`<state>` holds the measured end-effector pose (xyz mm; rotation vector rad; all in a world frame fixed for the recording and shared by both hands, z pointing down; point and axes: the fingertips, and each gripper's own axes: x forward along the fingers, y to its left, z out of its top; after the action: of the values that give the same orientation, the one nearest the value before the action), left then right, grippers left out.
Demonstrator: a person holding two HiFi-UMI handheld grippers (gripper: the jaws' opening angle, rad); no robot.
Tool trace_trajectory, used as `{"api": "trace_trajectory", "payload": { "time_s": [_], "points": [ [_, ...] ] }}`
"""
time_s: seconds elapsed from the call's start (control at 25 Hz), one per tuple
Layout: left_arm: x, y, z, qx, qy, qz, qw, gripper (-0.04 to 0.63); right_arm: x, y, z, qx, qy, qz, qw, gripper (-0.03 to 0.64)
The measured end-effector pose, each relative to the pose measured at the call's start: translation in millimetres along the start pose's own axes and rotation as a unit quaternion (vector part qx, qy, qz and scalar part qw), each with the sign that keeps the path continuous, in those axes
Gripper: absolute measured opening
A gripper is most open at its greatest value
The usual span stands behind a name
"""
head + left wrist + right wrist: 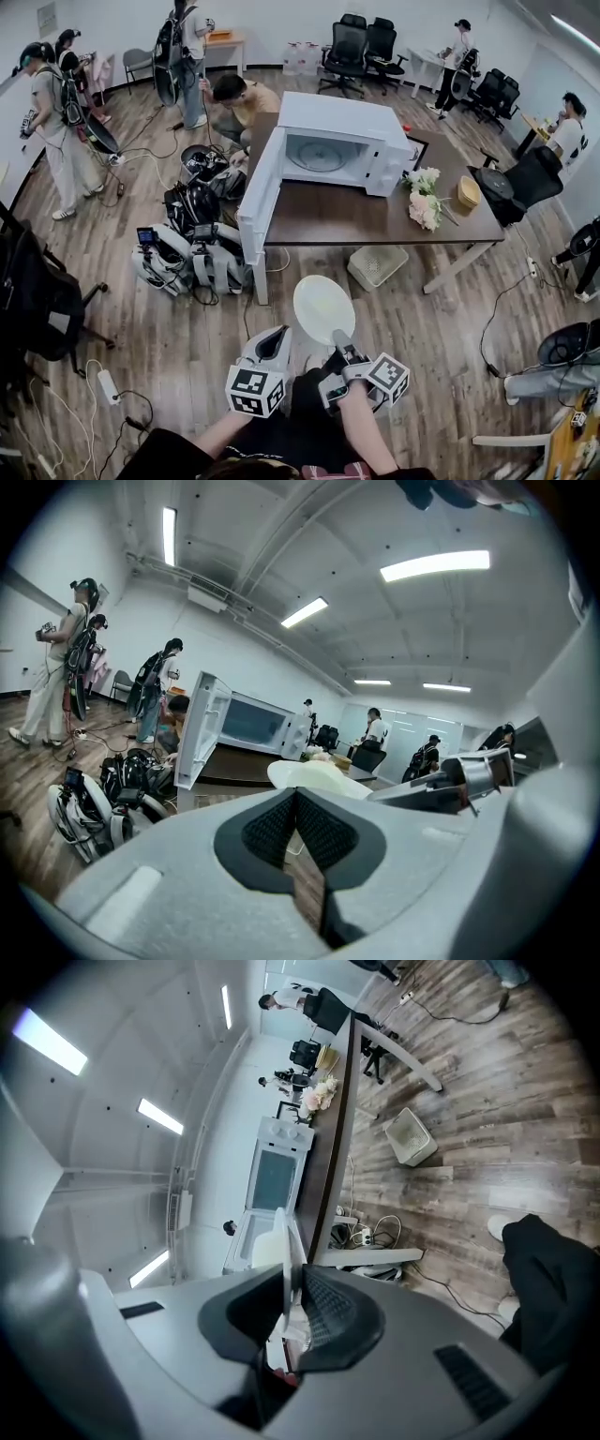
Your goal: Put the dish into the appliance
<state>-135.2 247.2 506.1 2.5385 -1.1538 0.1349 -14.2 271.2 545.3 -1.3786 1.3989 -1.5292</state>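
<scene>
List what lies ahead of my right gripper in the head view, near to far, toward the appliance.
First the right gripper → the plate it is shut on → white basket on the floor → table → microwave, door open.

Microwave [367, 120] door [257, 202] swung left; cavity [323, 155] unblocked; flowers [422, 199] just right.
</scene>
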Motion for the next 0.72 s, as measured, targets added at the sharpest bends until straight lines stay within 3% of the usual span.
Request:
{"api": "trace_trajectory", "payload": {
  "time_s": [0.72],
  "points": [
    [169,5,34,-0.025,-0.012,0.081,0.9963,0.01,110,4,154,-0.019,0.067,-0.013,0.997,0.052]
  ]
}}
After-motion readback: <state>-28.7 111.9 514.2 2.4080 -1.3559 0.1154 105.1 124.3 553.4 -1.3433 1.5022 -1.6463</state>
